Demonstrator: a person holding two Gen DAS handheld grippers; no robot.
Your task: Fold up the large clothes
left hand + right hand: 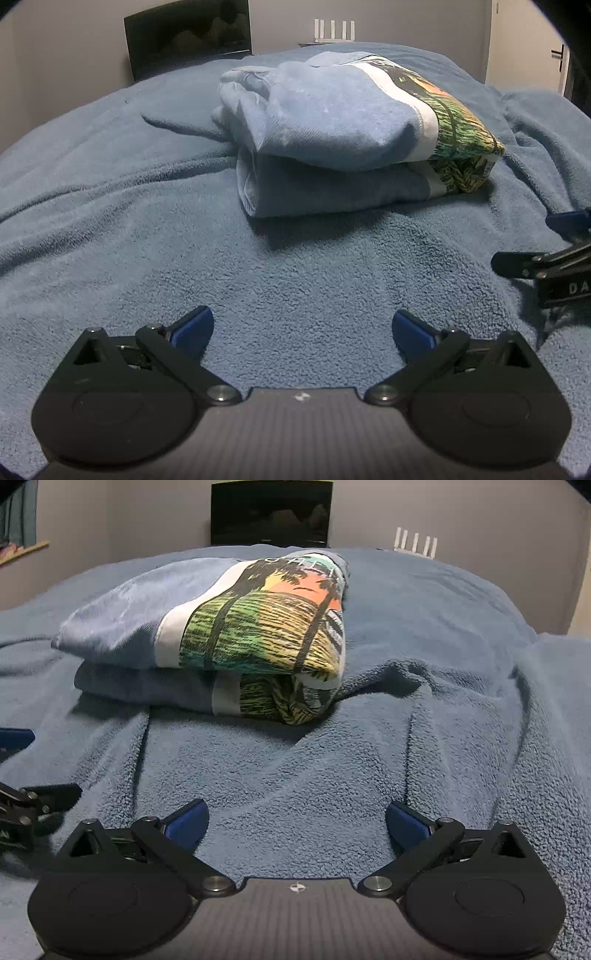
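Observation:
A blue garment with a colourful palm-tree print (332, 140) lies folded in a thick bundle on the blue fleece blanket (295, 277); it also shows in the right wrist view (221, 638). My left gripper (303, 328) is open and empty, low over the blanket, well short of the bundle. My right gripper (297, 819) is open and empty, also short of the bundle. The right gripper shows at the right edge of the left wrist view (546, 243), and the left gripper at the left edge of the right wrist view (33, 768).
The blanket (406, 738) covers a bed and has ridges and wrinkles. A dark screen (271, 513) stands against the far wall, with a white router (415, 542) beside it. A door (532, 55) is at the far right.

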